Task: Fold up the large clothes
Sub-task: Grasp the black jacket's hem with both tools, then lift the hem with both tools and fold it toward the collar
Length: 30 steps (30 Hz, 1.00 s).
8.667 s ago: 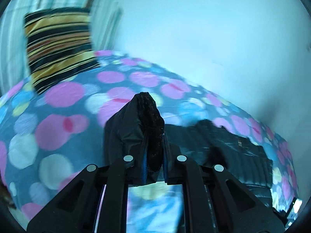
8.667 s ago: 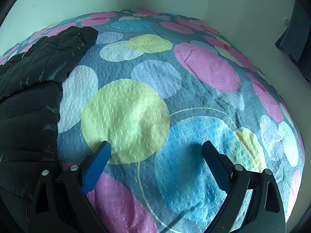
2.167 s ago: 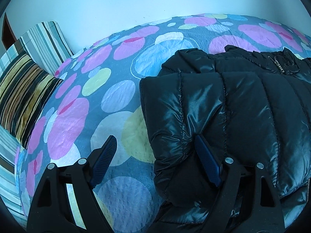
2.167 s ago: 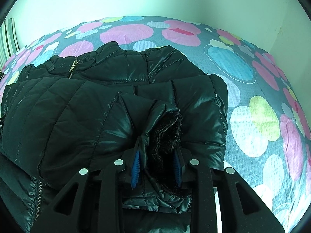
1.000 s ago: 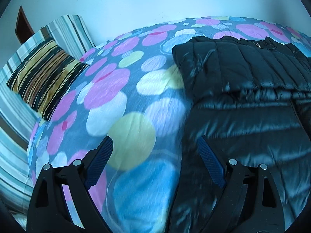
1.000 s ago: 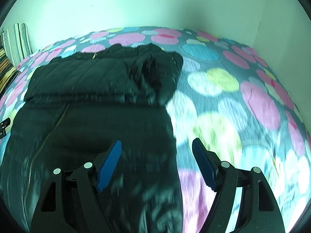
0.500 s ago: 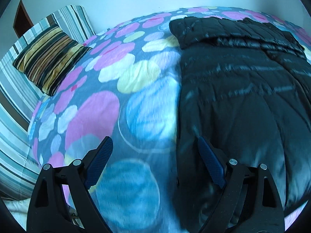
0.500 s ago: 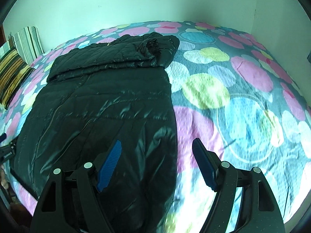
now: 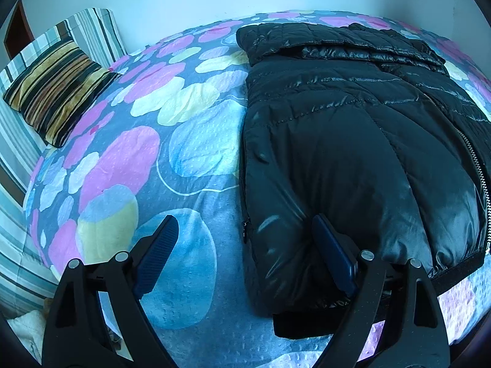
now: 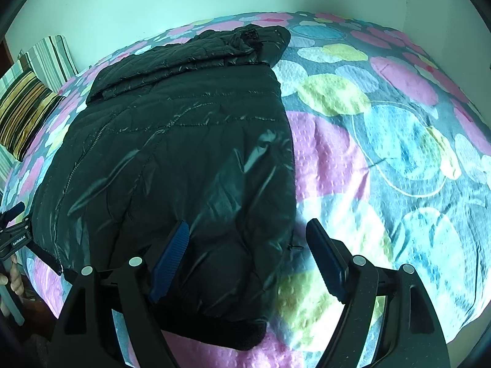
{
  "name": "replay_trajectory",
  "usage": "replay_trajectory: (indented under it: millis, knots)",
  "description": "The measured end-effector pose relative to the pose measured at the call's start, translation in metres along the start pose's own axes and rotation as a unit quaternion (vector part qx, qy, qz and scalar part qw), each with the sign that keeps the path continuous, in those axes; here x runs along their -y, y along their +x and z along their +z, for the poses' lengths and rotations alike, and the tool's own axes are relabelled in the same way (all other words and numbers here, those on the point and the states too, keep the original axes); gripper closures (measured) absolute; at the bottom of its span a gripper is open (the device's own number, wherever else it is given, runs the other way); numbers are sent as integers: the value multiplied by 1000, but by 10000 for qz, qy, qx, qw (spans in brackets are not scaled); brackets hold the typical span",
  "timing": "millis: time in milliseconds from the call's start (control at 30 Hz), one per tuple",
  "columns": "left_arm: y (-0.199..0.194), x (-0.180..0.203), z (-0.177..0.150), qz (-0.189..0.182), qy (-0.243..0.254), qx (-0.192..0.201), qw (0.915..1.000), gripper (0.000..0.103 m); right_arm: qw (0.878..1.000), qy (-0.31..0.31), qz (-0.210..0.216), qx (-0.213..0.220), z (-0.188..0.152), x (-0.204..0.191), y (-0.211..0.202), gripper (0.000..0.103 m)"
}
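A shiny black quilted puffer jacket lies flat on the bed, its sleeves folded across the chest at the far end and its zipper running down the front. My left gripper is open, straddling the jacket's lower left corner near the hem. In the right wrist view the same jacket fills the left half. My right gripper is open over the jacket's lower right corner, with its left finger above the fabric and its right finger above the bedspread. The left gripper shows at the left edge.
The bedspread is blue-grey with large pink, yellow and blue spots. A striped brown-and-yellow cushion leans on striped pillows at the head end. Pale walls enclose the bed on the far sides. A person's hand is at the left edge.
Both grippers let go of the sleeves they folded onto the chest, pulled back along the jacket to its hem end, and now hover open over the two lower corners.
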<state>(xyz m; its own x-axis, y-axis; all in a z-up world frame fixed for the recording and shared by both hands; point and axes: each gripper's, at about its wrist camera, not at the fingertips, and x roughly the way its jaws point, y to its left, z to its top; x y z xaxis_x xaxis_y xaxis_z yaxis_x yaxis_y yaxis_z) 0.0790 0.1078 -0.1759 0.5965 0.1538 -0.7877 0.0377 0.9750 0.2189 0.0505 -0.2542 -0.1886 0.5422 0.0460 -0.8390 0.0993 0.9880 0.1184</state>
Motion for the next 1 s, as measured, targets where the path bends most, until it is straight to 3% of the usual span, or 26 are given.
replay_trajectory:
  millis: [100,167,233,267,533,733,1000]
  knots:
    - [3,0,-2,-338,-60,-61,9994,29,9999,-28,74,-125,-7,0,3,26]
    - [2,2,-4,-516,-62,-73,9986,42,9998,-35,167,-134,-11,-1,2,38]
    - [1,5,-4,-622,19,-64,9980,52,9995,-59,272,-142,-12,-6,0,58]
    - [0,8,-4,-669,89,-54,9977,60,9995,-151,258,-142,-12,-11,-1,61]
    - [-5,20,-7,-679,322,8,9972,73,9995,-106,295,-66,-13,-12,-5,82]
    - [-14,17,-7,-643,289,144,9974,91,9991,0,416,114,-14,-8,-17,90]
    - [-57,-6,-4,-811,-38,617,9948,93,9955,178,706,602,-16,-7,-57,93]
